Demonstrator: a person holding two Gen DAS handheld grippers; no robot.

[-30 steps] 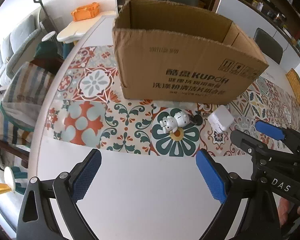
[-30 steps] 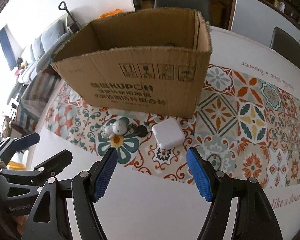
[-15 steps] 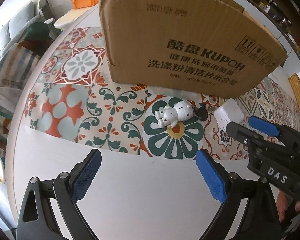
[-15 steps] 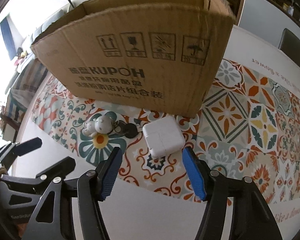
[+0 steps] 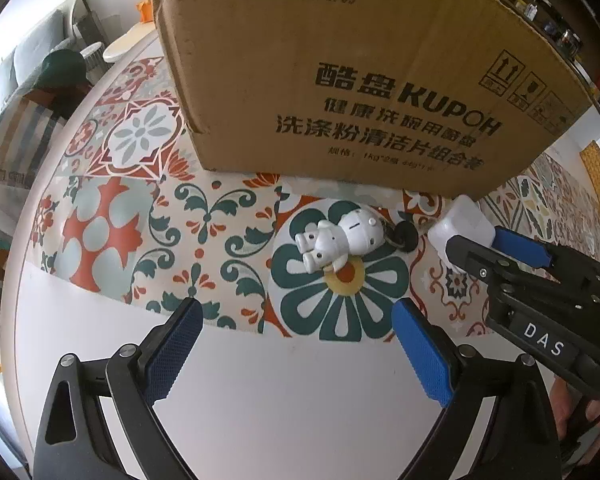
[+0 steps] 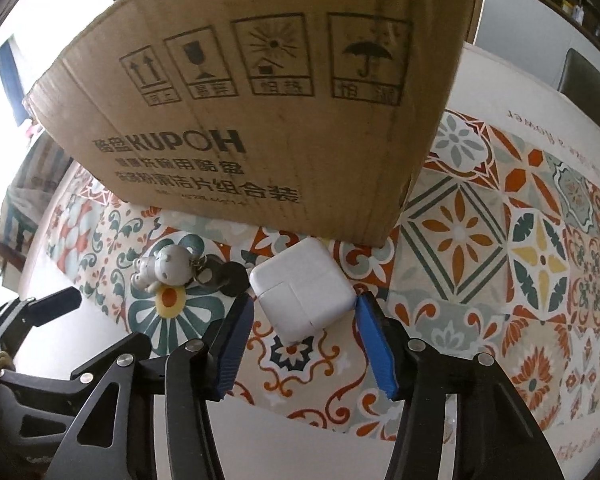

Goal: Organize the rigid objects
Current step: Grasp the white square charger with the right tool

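The box is plain brown card with black print. Under it the cloth shows orange, teal, grey and yellow flower tiles on cream. The charger and the toy figure are white. Both grippers' pads are blue on black arms.

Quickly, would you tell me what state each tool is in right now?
Left tool: open, holding nothing.
Right tool: closing around the white charger, pads not yet clearly pressing it.

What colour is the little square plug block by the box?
White all over. The square charger block shows best in the right wrist view.
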